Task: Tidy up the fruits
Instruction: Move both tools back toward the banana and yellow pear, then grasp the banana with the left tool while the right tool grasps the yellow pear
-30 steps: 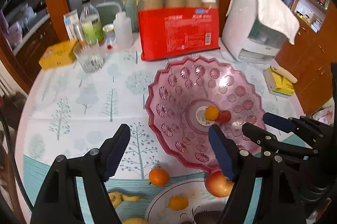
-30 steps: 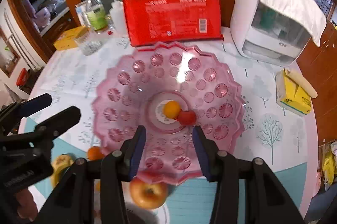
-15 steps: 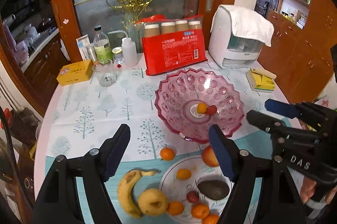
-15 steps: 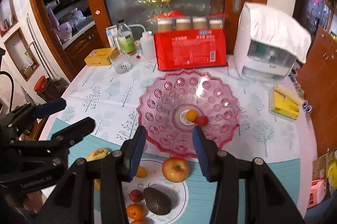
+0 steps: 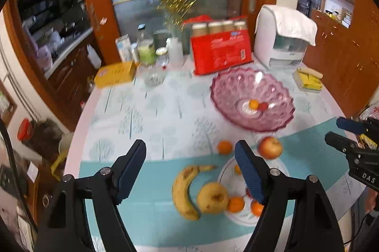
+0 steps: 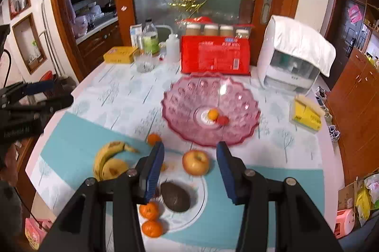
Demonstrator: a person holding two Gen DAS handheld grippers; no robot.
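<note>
The pink bowl holds two fruits at its centre: one small orange and one red fruit touching it at 4 o'clock. The white plate holds one avocado, two mandarins on its rim at 7 o'clock, and a small orange piece, partly hidden. Loose on the table: one apple at the plate's 12 o'clock edge, one banana, one yellow pear-like fruit touching it, one mandarin near the bowl. My left gripper is opening, nothing between its jaws. My right gripper stands narrower, also empty.
</note>
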